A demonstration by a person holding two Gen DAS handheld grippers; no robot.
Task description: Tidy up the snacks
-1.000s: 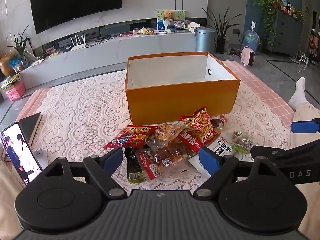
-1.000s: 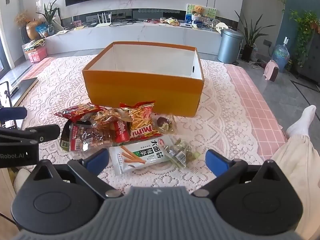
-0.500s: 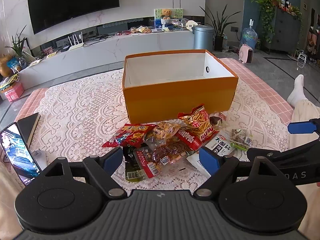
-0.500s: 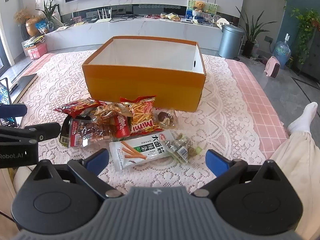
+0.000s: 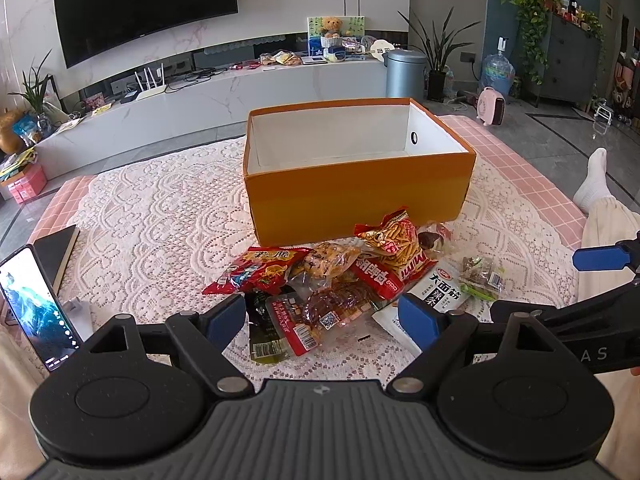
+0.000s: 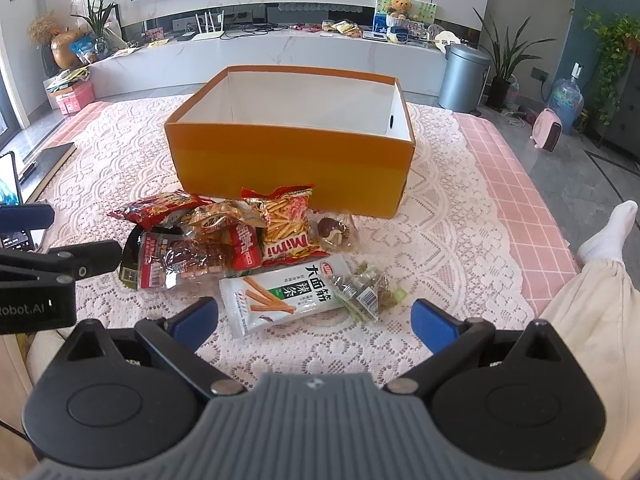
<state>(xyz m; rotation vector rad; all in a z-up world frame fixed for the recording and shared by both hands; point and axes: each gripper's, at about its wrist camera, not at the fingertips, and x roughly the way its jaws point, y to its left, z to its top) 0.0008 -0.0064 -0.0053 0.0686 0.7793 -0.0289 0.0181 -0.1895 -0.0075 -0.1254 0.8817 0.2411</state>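
An open orange box [image 5: 356, 196] [image 6: 288, 164] with a white inside stands on the lace cloth. Several snack packets lie in a pile in front of it: a red Mimi stick bag [image 6: 286, 224] [image 5: 394, 240], a white spicy-strip packet [image 6: 286, 294] [image 5: 438, 288], a red bag [image 5: 256, 268] [image 6: 154, 210] and a clear packet of brown snacks [image 5: 320, 312] [image 6: 176, 260]. My left gripper [image 5: 322, 318] is open, just above the near side of the pile. My right gripper [image 6: 314, 318] is open over the white packet's near edge. Both are empty.
A phone [image 5: 36, 304] and a dark book [image 5: 58, 248] lie at the left of the cloth. A person's leg with a white sock [image 6: 604, 236] is at the right. A TV bench [image 6: 280, 56] and a grey bin [image 6: 464, 76] stand behind.
Both grippers have risen slightly and tilted down toward the pile. Nothing on the cloth has moved. Both stay open.
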